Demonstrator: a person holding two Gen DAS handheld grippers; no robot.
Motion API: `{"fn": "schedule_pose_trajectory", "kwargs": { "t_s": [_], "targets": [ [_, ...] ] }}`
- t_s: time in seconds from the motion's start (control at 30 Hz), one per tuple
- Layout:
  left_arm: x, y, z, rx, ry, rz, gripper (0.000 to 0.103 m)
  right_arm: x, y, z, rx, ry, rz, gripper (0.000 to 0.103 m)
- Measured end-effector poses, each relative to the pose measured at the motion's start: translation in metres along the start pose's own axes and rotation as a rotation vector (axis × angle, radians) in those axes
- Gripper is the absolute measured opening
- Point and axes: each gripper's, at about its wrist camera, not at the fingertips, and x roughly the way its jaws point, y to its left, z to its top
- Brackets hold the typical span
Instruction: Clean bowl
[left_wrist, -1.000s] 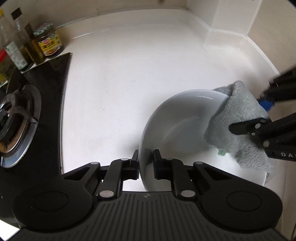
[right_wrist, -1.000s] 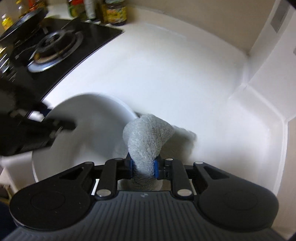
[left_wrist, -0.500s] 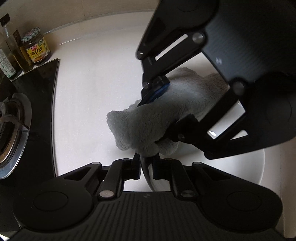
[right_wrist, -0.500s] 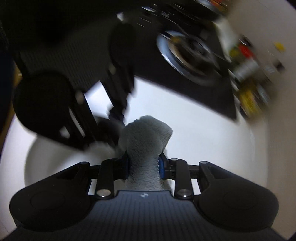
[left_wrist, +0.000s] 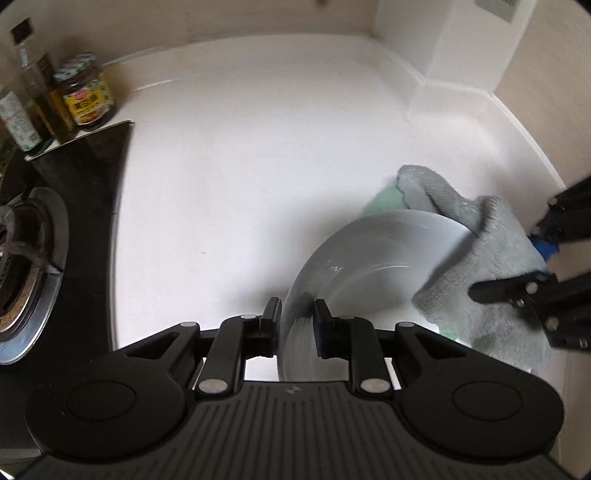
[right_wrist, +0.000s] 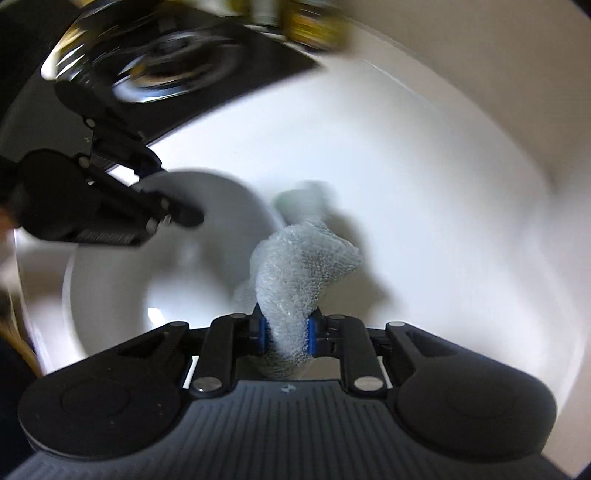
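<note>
White ceramic fills the middle of both of my views: the bowl (left_wrist: 369, 266) sits tilted on the white counter (left_wrist: 240, 166), with its open side turned toward my right tool. My left gripper (left_wrist: 295, 325) has its two fingers closed on the near rim of the bowl, one finger outside the wall and one inside, so the rim stands between them and they hold it firmly.

My right gripper (right_wrist: 284, 332) is closed tight on a grey cloth (right_wrist: 299, 269). The cloth is bunched between the blue pads (right_wrist: 263, 332) and rises in front of them in a thick fold. From the left wrist camera I see the cloth (left_wrist: 491, 266) draped over the far right rim of the bowl, touching it, with a green underside (left_wrist: 384, 197) showing behind the bowl. The right gripper (left_wrist: 543, 269) enters this view from the right edge, pressed against the cloth.

On the left of the counter lies a black stove (left_wrist: 66, 206) with a round burner (left_wrist: 22, 266). Behind its far corner stand a jar (left_wrist: 85, 94) with a yellow label and some bottles (left_wrist: 26, 96). The right wrist view is blurred, so I cannot read small details there.
</note>
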Motion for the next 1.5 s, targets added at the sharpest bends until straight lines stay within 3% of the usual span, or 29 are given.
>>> {"fn": "schedule_pose_trajectory", "kwargs": {
  "t_s": [0.1, 0.2, 0.27, 0.3, 0.33, 0.4, 0.47, 0.57, 0.63, 0.67, 0.7, 0.8, 0.93, 1.0, 1.23, 1.4, 1.5],
  "targets": [
    [-0.006, -0.011, -0.011, 0.053, 0.043, 0.014, 0.016, -0.001, 0.007, -0.005, 0.054, 0.015, -0.026, 0.019],
    [-0.010, -0.013, -0.022, 0.070, 0.035, -0.001, 0.013, 0.004, 0.013, 0.007, -0.066, 0.051, -0.038, 0.022],
    [-0.009, -0.009, -0.021, 0.053, 0.032, -0.019, 0.011, 0.014, 0.028, 0.027, -0.312, 0.053, -0.074, 0.024],
    [-0.009, -0.008, -0.021, 0.051, 0.028, -0.027, 0.011, 0.016, 0.029, 0.031, -0.345, 0.050, -0.077, 0.025],
    [-0.008, -0.006, -0.021, 0.050, 0.023, -0.035, 0.010, 0.023, 0.040, 0.040, -0.505, 0.024, -0.087, 0.025],
    [-0.008, -0.004, -0.022, 0.049, 0.018, -0.043, 0.010, 0.031, 0.057, 0.049, -0.714, -0.036, -0.059, 0.025],
    [-0.008, -0.001, -0.022, 0.038, 0.017, -0.050, 0.010, 0.039, 0.076, 0.054, -0.944, -0.096, 0.021, 0.027],
    [-0.009, 0.004, -0.023, 0.006, 0.007, -0.048, 0.009, 0.047, 0.084, 0.058, -1.095, -0.112, 0.071, 0.029],
    [-0.009, 0.005, -0.022, -0.014, -0.002, -0.032, 0.014, 0.048, 0.074, 0.064, -1.022, -0.121, 0.102, 0.029],
    [-0.009, 0.006, -0.021, -0.022, -0.008, -0.020, 0.019, 0.051, 0.065, 0.073, -0.888, -0.100, 0.128, 0.029],
    [-0.008, 0.006, -0.021, -0.023, -0.015, -0.006, 0.021, 0.051, 0.060, 0.076, -0.836, -0.092, 0.130, 0.026],
    [-0.007, 0.007, -0.018, -0.041, -0.031, 0.018, 0.023, 0.056, 0.043, 0.085, -0.629, -0.053, 0.068, 0.019],
    [-0.007, 0.013, -0.016, -0.082, -0.055, 0.041, 0.023, 0.043, 0.007, 0.062, -0.319, 0.000, 0.000, 0.017],
    [-0.007, 0.015, -0.014, -0.108, -0.054, 0.028, 0.024, 0.033, -0.008, 0.045, -0.142, 0.011, 0.009, 0.017],
    [-0.006, -0.009, -0.016, -0.072, -0.081, 0.095, 0.039, -0.008, -0.007, -0.029, 0.267, -0.034, 0.018, 0.019],
    [-0.004, -0.005, -0.014, -0.113, -0.083, 0.124, 0.039, -0.020, -0.022, -0.071, 0.654, -0.092, 0.154, 0.019],
    [-0.005, -0.006, -0.014, -0.128, -0.077, 0.142, 0.038, -0.021, -0.005, -0.087, 0.734, -0.135, 0.213, 0.019]
  ]
}}
